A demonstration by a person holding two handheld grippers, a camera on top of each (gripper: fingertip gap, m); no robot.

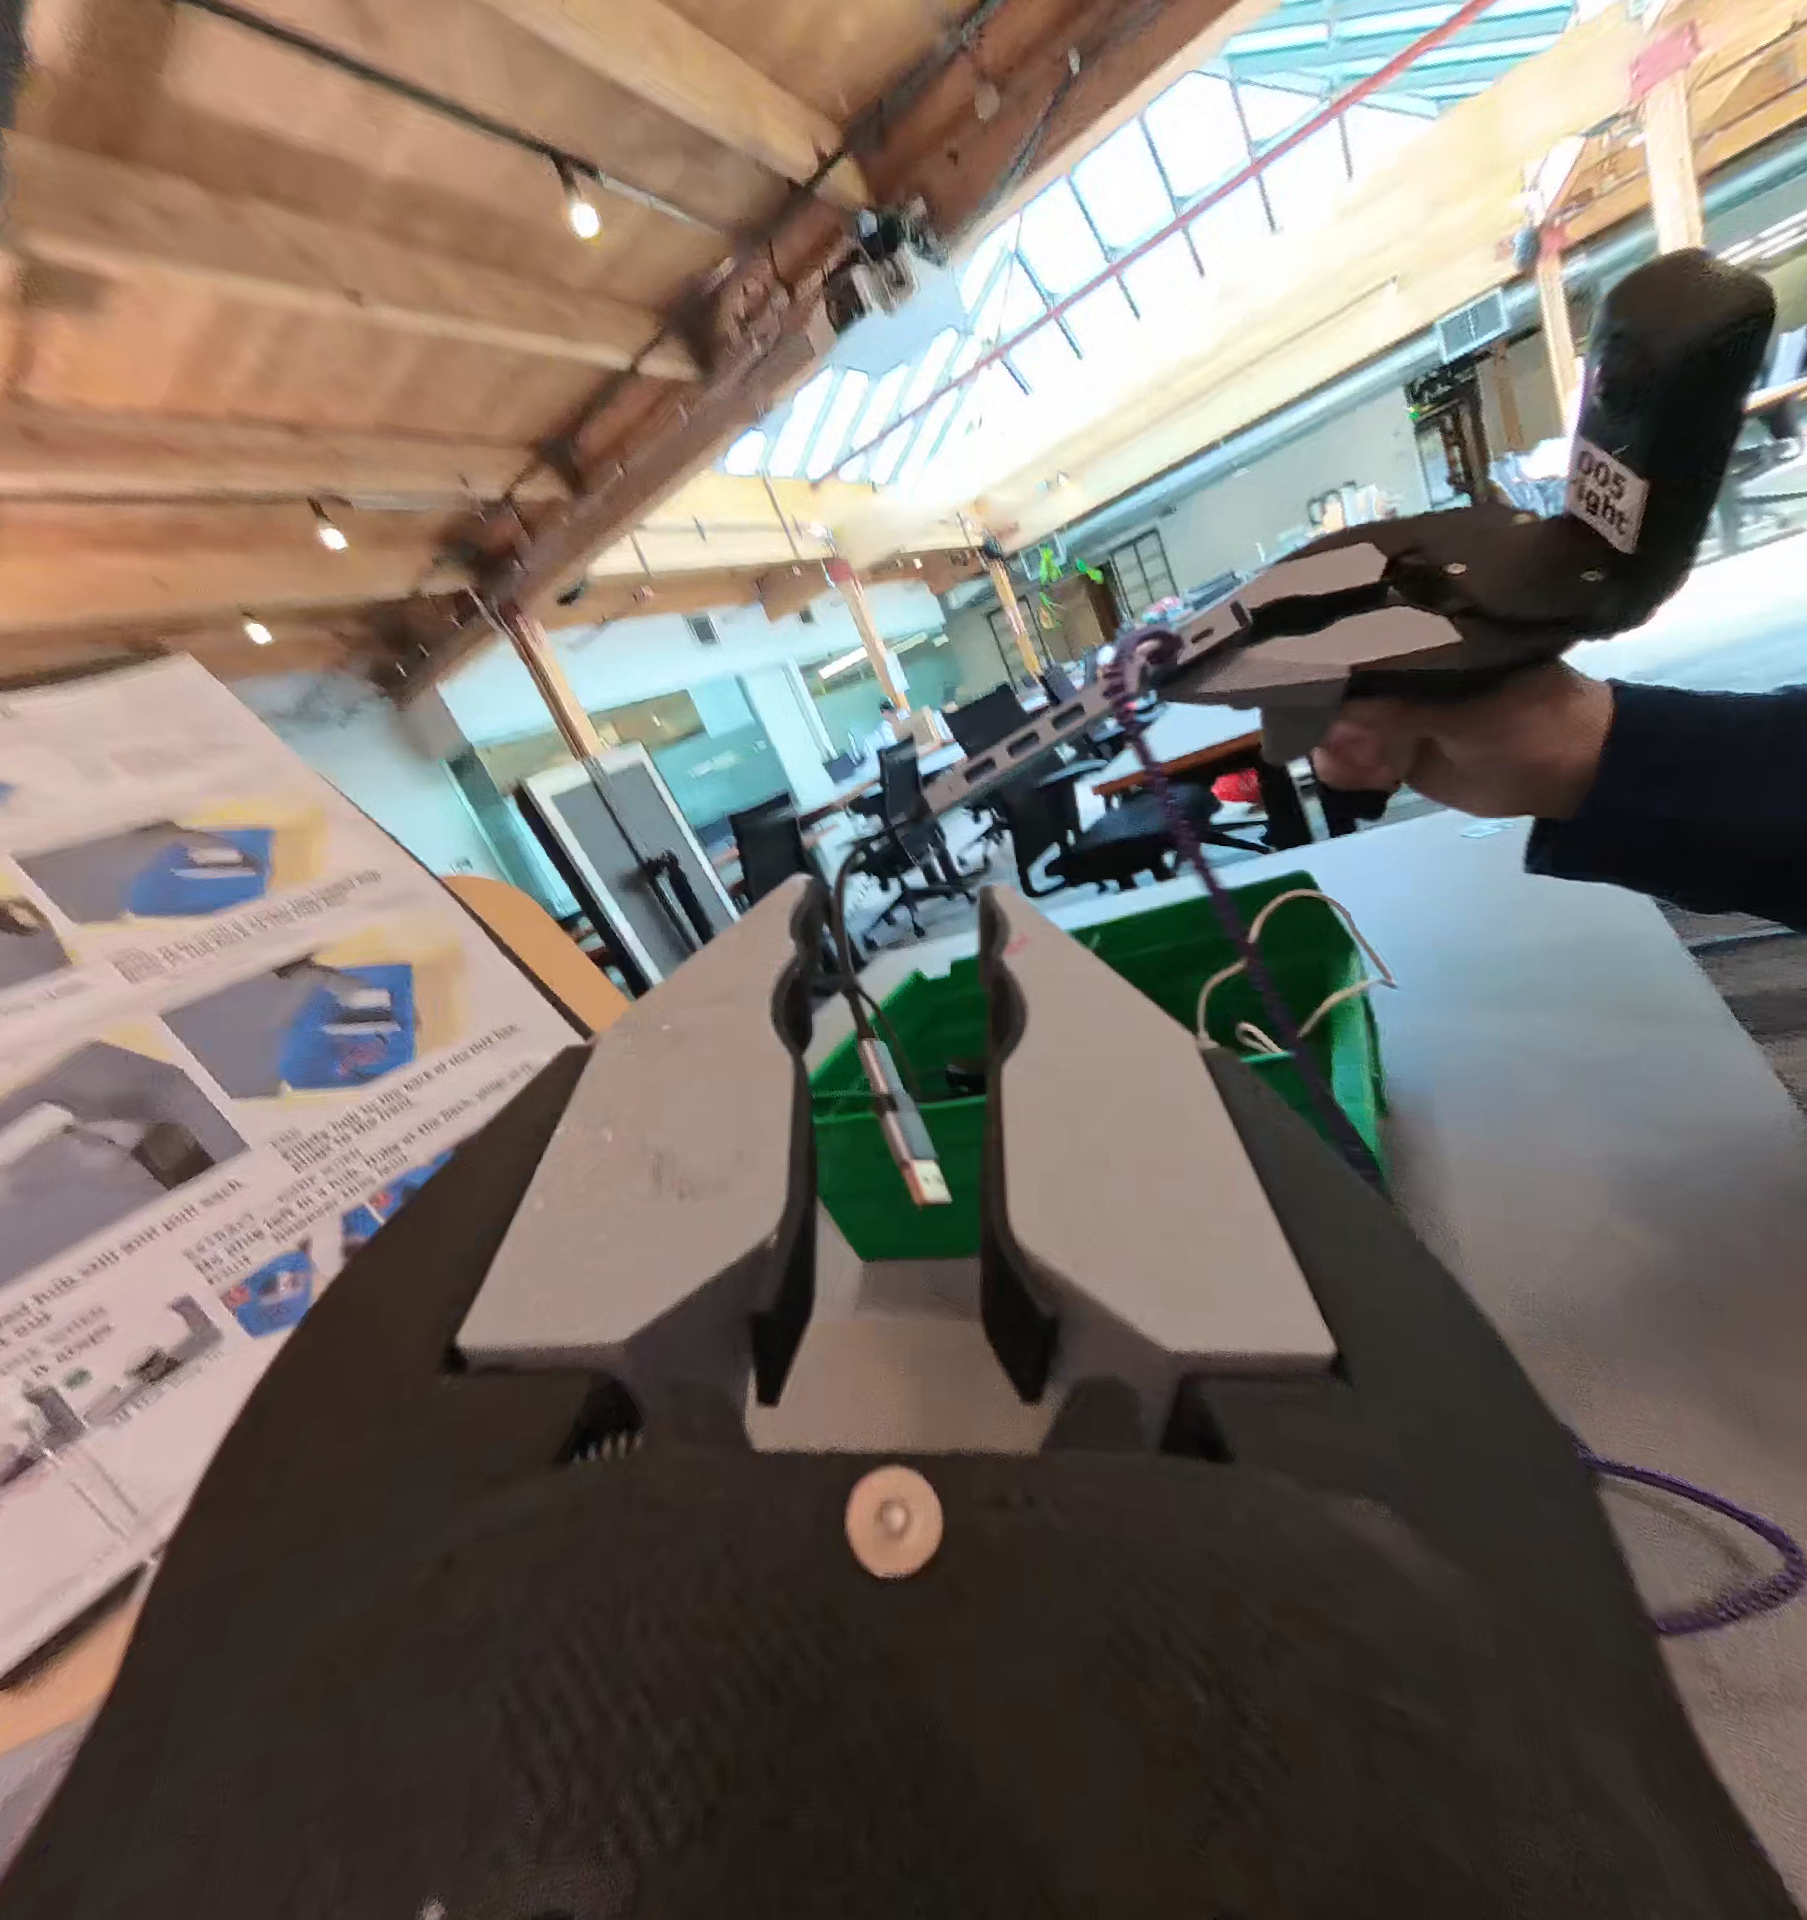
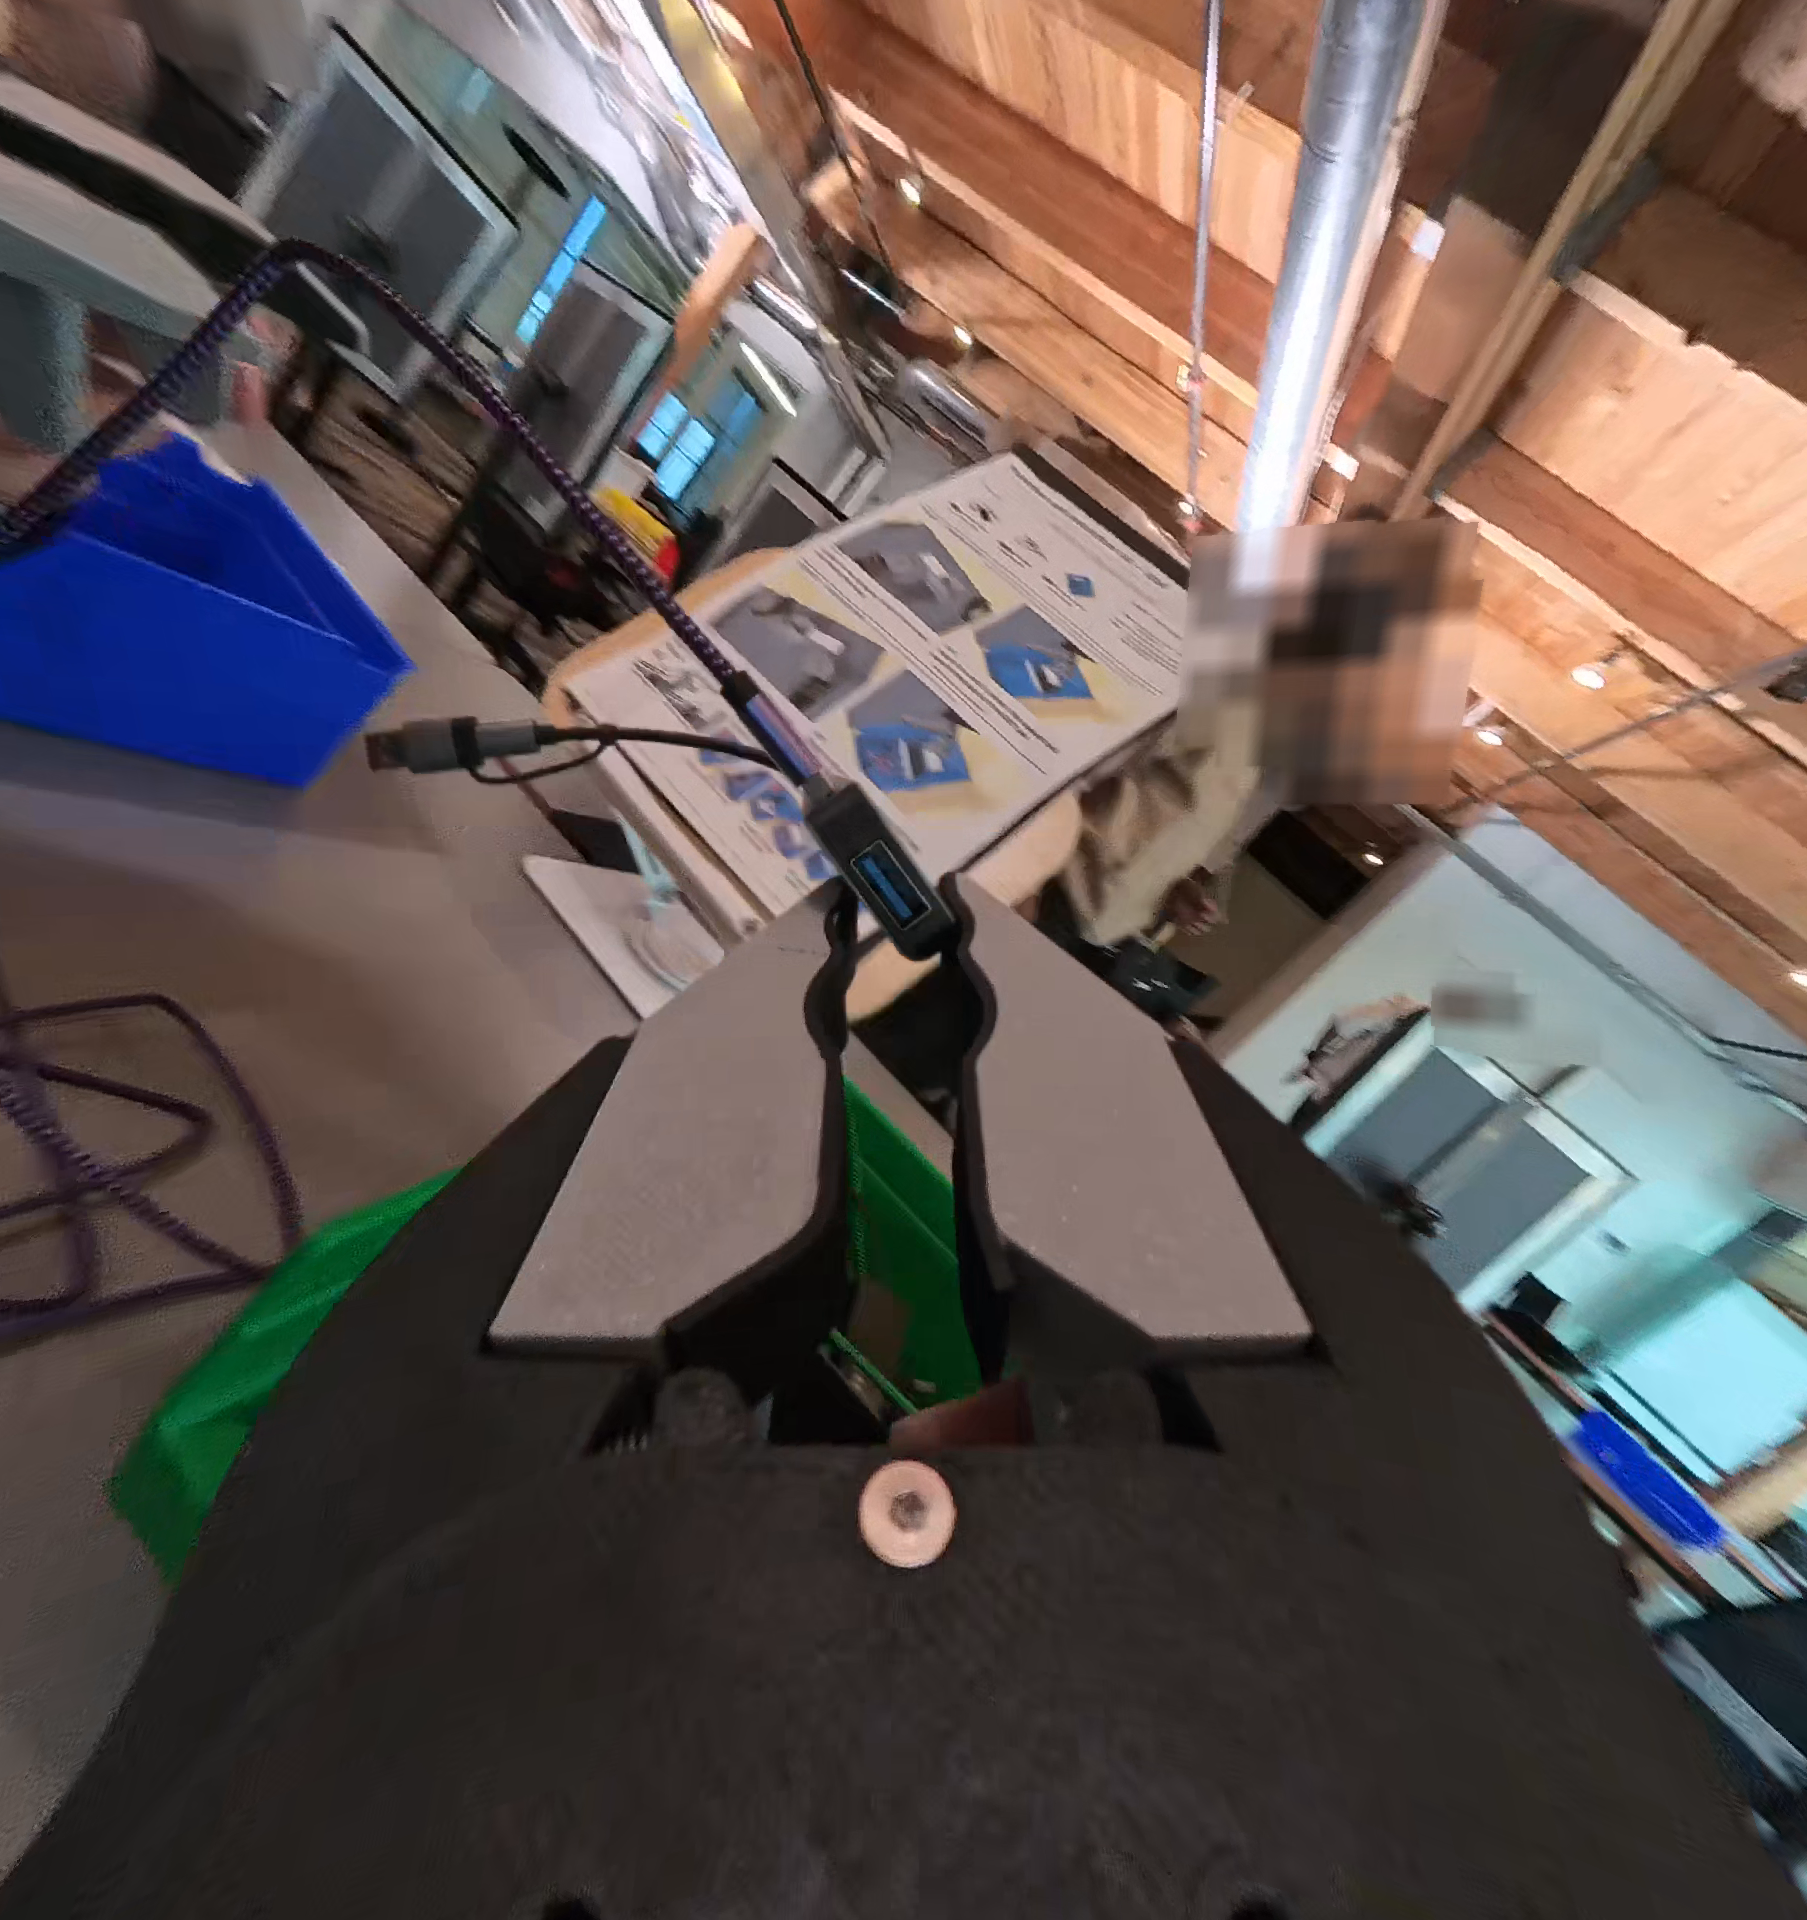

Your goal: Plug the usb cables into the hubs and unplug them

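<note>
My right gripper (image 2: 897, 914) is shut on the end of a slim grey USB hub (image 2: 883, 894) and holds it in the air. In the left wrist view it (image 1: 1200, 649) holds the hub (image 1: 1024, 727) up at the right, above the bin. A purple braided cable (image 2: 566, 457) is plugged into the hub and hangs down (image 1: 1200, 862). The hub's black tail cable dangles free with its USB plug (image 2: 400, 748). My left gripper (image 1: 894, 904) is open and empty. The plug (image 1: 914, 1153) shows in the gap between its fingers, not pinched.
A green bin (image 1: 1283, 935) with a thin white cable (image 1: 1283, 997) stands on the grey table (image 1: 1553, 1143) below both grippers. A blue bin (image 2: 151, 644) sits farther along. Purple cable loops (image 2: 99, 1143) lie on the table. A propped instruction sheet (image 1: 203, 987) stands at the left. A person (image 2: 1138, 831) is behind it. Across from one pair of fingers to the other is roughly 20 centimetres.
</note>
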